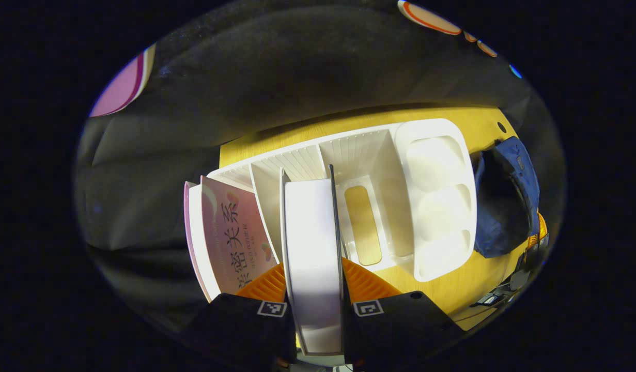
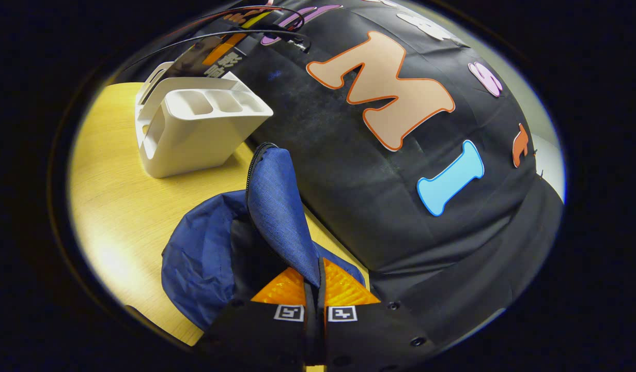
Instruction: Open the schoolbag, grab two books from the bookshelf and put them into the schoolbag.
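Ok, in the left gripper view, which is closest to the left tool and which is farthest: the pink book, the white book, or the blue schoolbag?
1. White book: clamped in the left tool.
2. Pink book: just beside it, in the white bookshelf.
3. Blue schoolbag: farthest, past the bookshelf's far end on the wooden table.

Bookshelf slots: the white bookshelf [image 1: 379, 170] stood on the worktop [image 1: 452, 289]; the slot right of the white book [image 1: 312, 248] lay open, its dividers walling both sides.
Left side: a pink book [image 1: 235, 237] leaned there, just beside the white book.
Bag mouth: the blue schoolbag's [image 2: 209, 263] raised flap [image 2: 281, 206] left a dark opening beside it.
Between bookshelf and schoolbag: bare worktop.
Behind: the booth's wall [image 2: 348, 181] stood close behind both.
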Motion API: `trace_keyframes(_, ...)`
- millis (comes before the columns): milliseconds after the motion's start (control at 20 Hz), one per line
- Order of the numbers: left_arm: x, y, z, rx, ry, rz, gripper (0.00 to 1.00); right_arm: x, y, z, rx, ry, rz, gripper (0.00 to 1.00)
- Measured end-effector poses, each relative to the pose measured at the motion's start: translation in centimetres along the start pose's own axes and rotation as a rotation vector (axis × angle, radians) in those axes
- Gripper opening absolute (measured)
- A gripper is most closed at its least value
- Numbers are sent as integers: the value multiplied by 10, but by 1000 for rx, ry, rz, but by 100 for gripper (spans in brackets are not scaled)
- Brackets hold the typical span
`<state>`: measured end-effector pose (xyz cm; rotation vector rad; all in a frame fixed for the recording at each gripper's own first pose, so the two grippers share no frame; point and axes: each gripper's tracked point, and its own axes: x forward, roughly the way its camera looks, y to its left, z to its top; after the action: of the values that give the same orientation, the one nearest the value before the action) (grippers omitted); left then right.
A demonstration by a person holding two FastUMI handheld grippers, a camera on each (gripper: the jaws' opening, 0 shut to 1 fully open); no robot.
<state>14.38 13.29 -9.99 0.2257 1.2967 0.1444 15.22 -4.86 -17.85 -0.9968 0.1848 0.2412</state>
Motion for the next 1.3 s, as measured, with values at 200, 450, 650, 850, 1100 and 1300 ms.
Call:
trace_keyframes(200,-36,0,-13,-9,-25,12,32,-1,-1,0,13,1,-8,1)
trace_keyframes(450,-92,-15,-30,-79,-81,-27,32,-2,-4,0,17,-8,-17,3)
trace_keyframes(650,-135,-18,-44,-149,-155,-55,29,-5,-9,0,27,-17,-31,1)
trace_keyframes(850,-183,-38,-46,-252,-236,-159,31,-6,-14,0,36,-25,-40,1)
trace_keyframes(1100,-215,-81,-36,-333,-369,-334,31,-7,-25,0,60,-36,-57,3)
trace_keyframes(1300,-216,-137,-17,-405,-435,-515,31,-10,-37,-1,115,-39,-80,5)
